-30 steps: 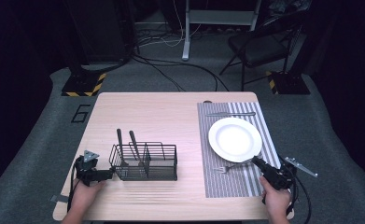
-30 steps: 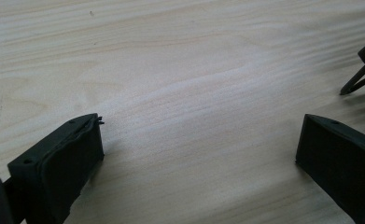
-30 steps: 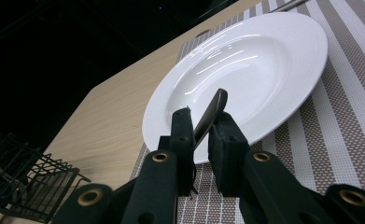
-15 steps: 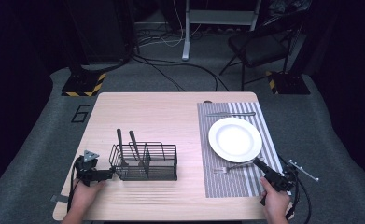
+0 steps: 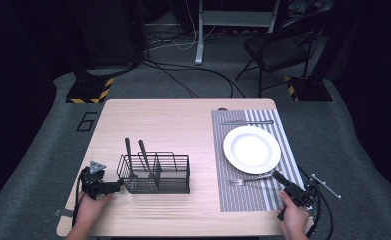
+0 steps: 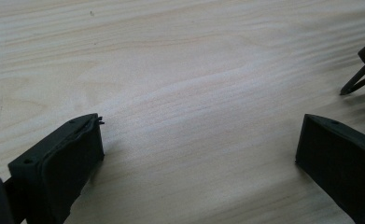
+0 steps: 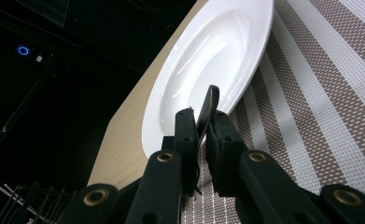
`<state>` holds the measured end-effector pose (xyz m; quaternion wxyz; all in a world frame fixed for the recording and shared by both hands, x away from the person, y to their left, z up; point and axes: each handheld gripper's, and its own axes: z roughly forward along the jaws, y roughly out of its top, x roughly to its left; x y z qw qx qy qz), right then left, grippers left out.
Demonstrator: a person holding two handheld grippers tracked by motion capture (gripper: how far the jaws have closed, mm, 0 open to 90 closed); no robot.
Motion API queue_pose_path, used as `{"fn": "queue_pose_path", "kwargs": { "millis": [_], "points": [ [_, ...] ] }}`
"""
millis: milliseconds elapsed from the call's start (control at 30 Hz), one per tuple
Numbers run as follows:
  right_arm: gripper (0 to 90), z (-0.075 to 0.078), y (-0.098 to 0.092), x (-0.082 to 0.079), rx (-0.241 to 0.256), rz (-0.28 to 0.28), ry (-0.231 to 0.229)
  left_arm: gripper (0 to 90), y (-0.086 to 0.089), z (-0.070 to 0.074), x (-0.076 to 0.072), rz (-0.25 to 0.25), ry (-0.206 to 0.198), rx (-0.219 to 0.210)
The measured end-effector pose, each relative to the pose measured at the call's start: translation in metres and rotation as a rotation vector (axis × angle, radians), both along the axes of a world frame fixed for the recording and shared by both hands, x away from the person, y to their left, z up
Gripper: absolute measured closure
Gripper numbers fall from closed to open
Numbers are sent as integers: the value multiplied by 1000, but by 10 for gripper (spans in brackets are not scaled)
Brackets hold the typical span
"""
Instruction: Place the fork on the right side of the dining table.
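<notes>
Right gripper [image 5: 279, 178] pinches the fork [image 5: 249, 179] by its handle end, jaws pressed on the dark handle [image 7: 207, 109] just near-side of the plate [image 5: 252, 149]; placing step looks underway, next move calls for release. Fork: slim, metal, flat on the striped mat [image 5: 243, 194]. Left gripper [image 5: 114, 186], jaws spread, rests beside the wire caddy [image 5: 155, 173], left of the plate.

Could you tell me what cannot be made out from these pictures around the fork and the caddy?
- Fork: in the right gripper view, the right gripper covers all but its handle end.
- Two dark handles in the wire caddy: high view, their working ends are hidden in the basket, too small to name.
- Caddy: left gripper view, cut off by the right edge beyond the left gripper.
</notes>
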<state>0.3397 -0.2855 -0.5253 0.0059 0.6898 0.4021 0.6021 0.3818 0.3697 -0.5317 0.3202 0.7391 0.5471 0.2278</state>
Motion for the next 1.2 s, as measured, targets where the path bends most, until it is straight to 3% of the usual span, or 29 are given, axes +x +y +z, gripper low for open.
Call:
{"fn": "queue_pose_path", "kwargs": {
  "millis": [500,1200],
  "points": [
    [827,-15,-8,2,118,-21,64,4,0,0,0,0,0,0],
    [791,-21,-13,2,141,-57,100,4,0,0,0,0,0,0]
  ]
}}
